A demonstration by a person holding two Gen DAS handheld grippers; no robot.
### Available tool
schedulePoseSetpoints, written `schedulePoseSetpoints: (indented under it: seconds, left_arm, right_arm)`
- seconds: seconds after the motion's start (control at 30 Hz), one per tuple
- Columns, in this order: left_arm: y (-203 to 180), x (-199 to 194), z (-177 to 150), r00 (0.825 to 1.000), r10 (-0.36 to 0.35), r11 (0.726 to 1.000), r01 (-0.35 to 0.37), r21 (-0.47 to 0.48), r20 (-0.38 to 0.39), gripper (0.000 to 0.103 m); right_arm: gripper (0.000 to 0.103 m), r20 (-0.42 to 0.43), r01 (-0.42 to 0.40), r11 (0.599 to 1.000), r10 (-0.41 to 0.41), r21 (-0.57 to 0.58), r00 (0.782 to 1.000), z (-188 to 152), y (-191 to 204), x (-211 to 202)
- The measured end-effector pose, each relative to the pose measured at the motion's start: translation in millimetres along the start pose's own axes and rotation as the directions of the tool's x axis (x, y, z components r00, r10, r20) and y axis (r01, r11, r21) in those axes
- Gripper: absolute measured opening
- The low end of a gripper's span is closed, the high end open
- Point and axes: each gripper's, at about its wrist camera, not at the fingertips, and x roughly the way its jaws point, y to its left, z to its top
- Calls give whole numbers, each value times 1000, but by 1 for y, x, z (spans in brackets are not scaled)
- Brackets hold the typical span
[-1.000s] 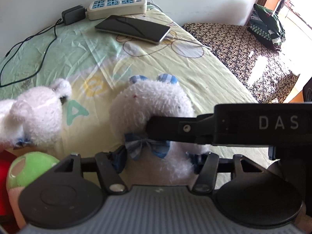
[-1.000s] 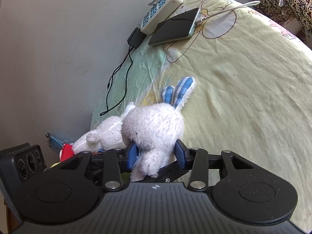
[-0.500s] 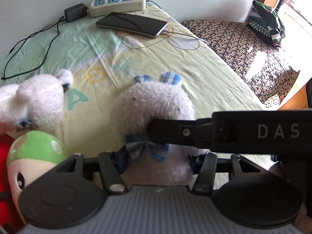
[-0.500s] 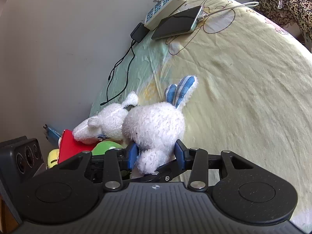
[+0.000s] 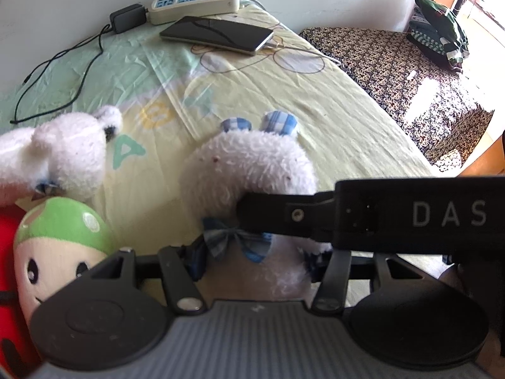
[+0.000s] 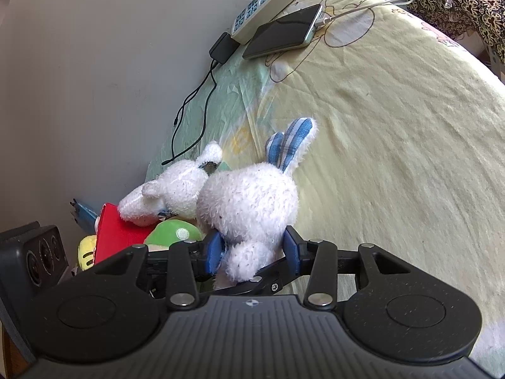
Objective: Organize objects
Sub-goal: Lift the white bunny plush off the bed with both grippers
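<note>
Bedsheet (image 6: pixel 394 132) lies bare to the right of the toys and runs out to a rounded edge, with a dark patterned spread (image 5: pixel 404 72) beyond it. On the other side the room is tight: a grey wall (image 6: pixel 94 79) runs along the bed, and three more toys crowd that side, a white bear (image 6: pixel 170 195) touching a green-capped doll (image 5: pixel 60 243) and a red plush (image 6: pixel 116 232) under it. At the head of the bed a power strip (image 5: pixel 195 3), a black charger (image 5: pixel 127 20) with its cable trailing along the wall, and a phone (image 5: pixel 217 34) sit close together, well apart from the toys. The rabbit (image 6: pixel 249 202), white with blue checked ears and a bow, lies on the sheet just beside the bear, ears pointing up the bed. The right gripper (image 6: pixel 252 249) has its blue fingers (image 6: pixel 292 248) clamped on the rabbit's lower body from both sides. The left gripper (image 5: pixel 255 259) reaches in at the same toy, fingers pressed against the body just below the bow, with the right gripper's black bar crossing in front of it. Sun falls on the spread, and folded clothes (image 5: pixel 438 34) sit at its far end.
</note>
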Motion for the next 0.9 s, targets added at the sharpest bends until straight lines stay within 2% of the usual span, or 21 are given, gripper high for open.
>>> schedulePoseSetpoints:
  seconds: [0.47,0.9]
  left_arm:
    - [-13,-30,-28,1000,15,1000,-15,-21,-23,54]
    - [-10,-68,-59,999,50,996,-50,-78,4,54]
  right_arm:
    - [44,-38,2,999,-4,-43,999,-26,15,-25]
    - [44,-108,-25,992,12,-121,994,-46,44,-35]
